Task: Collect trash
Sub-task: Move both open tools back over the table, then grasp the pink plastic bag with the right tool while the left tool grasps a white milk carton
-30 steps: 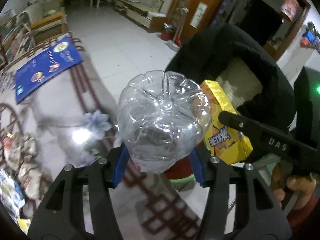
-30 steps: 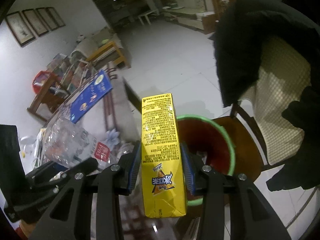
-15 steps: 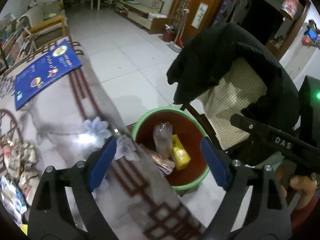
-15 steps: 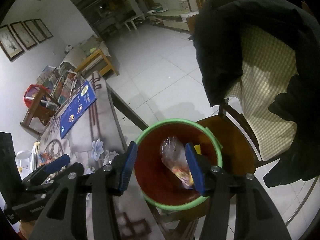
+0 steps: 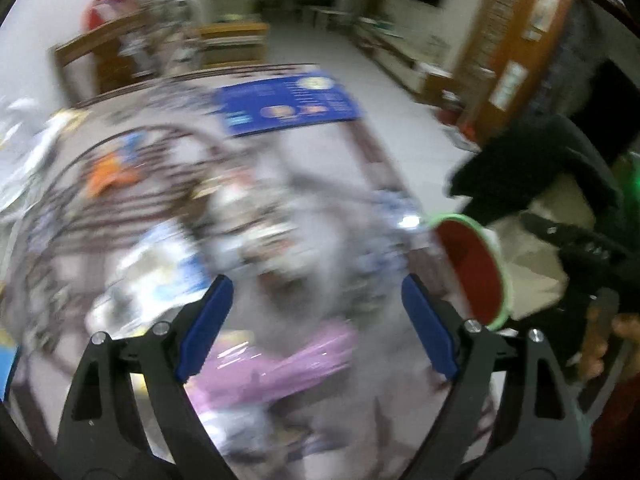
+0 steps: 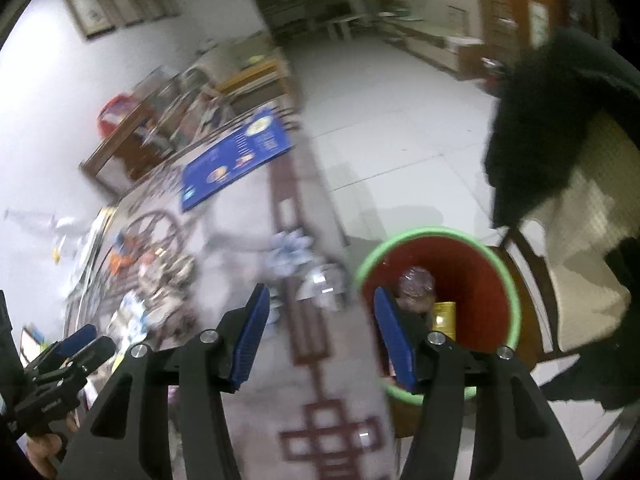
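**Kid:** Both tools have let go and swung back over the bench. One held a clear bottle before and the other a yellow box. Now those lie down in the bin, beside the bench.

**Helper:** Right. The bottle and the yellow box are in there. The left tool stands wide apart with nothing in it. The right tool is opening more, and it is empty too.

**Kid:** What comes next?

**Helper:** More trash sits on the bench. The left view is blurry, but a purple wrapper lies just below the left tool.

**Kid:** Is it heavy?

**Helper:** I think it is very light, soft and crinkly, maybe slippery. Pinch it in the middle or at a bunched edge, so it does not slide out.
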Demonstrator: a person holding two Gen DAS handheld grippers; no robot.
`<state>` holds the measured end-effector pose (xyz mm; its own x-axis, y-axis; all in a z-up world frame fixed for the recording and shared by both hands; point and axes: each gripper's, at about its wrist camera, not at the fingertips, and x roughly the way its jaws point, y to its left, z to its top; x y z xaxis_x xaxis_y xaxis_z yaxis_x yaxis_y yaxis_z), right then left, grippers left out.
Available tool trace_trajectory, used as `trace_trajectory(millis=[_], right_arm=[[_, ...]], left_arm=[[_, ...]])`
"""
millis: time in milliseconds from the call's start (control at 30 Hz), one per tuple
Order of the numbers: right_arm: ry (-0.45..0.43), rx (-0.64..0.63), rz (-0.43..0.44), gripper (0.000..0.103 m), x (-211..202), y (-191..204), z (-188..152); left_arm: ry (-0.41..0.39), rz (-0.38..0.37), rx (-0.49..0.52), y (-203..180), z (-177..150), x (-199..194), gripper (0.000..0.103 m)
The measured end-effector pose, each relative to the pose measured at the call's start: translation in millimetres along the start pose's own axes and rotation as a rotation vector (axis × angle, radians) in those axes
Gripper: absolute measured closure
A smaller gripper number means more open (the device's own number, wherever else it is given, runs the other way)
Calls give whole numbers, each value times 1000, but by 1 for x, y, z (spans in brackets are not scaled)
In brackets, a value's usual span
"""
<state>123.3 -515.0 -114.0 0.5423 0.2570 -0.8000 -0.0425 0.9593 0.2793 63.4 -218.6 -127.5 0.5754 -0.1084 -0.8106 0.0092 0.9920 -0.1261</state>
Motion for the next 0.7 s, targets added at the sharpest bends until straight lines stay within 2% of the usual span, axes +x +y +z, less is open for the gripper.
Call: trace_trajectory(millis=[100, 200, 367, 467, 667, 700], right_arm=[[29, -89, 42, 49, 10, 38, -5], [80, -174, 103, 49, 21, 75, -15], [170, -375, 165, 48, 36, 132, -34], [219, -493, 187, 43, 43, 164, -47], [275, -591, 195, 37, 53, 198, -66], [282, -607, 191, 35, 55, 202, -68]], left_arm=[[10, 99, -77, 44, -24, -16, 19], [60, 173, -124, 79, -51, -25, 19], [118, 233, -174, 112, -87, -31, 19], [154, 241, -224, 129, -104, -21, 19], [179, 189, -262, 146, -110, 2, 19], [181, 176, -261, 148, -108, 6, 24]])
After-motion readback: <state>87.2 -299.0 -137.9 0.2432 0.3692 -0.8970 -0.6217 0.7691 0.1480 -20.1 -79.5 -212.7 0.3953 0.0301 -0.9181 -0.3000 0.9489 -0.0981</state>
